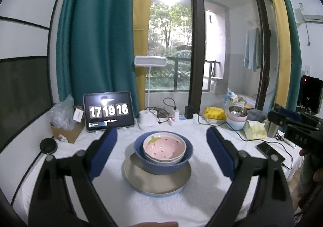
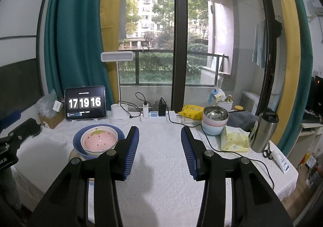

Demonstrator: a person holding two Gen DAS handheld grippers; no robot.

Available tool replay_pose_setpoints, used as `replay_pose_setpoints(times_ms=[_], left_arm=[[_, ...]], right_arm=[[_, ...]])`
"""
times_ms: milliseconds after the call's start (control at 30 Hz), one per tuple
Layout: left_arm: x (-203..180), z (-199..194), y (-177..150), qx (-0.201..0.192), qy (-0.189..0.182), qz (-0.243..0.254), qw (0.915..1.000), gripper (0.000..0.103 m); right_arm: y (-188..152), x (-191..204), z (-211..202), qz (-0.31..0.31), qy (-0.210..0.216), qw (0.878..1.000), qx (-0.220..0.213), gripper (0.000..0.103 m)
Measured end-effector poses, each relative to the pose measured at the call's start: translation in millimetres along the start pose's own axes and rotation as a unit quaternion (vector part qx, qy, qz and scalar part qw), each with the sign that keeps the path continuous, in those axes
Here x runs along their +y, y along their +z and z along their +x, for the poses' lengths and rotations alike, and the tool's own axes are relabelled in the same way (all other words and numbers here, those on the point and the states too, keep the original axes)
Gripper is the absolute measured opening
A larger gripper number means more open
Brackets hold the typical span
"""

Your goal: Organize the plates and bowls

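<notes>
Fingers point(image 1: 105, 146) of the left gripper point(image 1: 161, 138) flank the stacked bowls point(image 1: 164, 147), untouched.

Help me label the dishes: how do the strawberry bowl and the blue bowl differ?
The strawberry bowl is pink with seed marks; the blue bowl is plain. The strawberry bowl is smaller and nests inside the blue bowl, which sits on a plate. Both stand upright.
</notes>
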State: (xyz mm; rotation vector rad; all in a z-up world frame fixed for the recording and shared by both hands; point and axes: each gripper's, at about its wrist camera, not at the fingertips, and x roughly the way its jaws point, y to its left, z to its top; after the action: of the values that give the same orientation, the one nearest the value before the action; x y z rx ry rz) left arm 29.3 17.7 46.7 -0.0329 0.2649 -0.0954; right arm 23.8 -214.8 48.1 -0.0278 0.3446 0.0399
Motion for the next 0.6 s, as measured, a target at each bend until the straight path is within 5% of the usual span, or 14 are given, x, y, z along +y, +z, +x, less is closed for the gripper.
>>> replay_pose_setpoints(times_ms=[600], left_arm=[[1.8, -1.7, 0.6, -0.007, 0.002, 0.002, 1.0, 0.091]], right_arm=[[-0.8, -3.6, 4.0, 0.002, 0.0, 1.0, 0.004, 0.046]])
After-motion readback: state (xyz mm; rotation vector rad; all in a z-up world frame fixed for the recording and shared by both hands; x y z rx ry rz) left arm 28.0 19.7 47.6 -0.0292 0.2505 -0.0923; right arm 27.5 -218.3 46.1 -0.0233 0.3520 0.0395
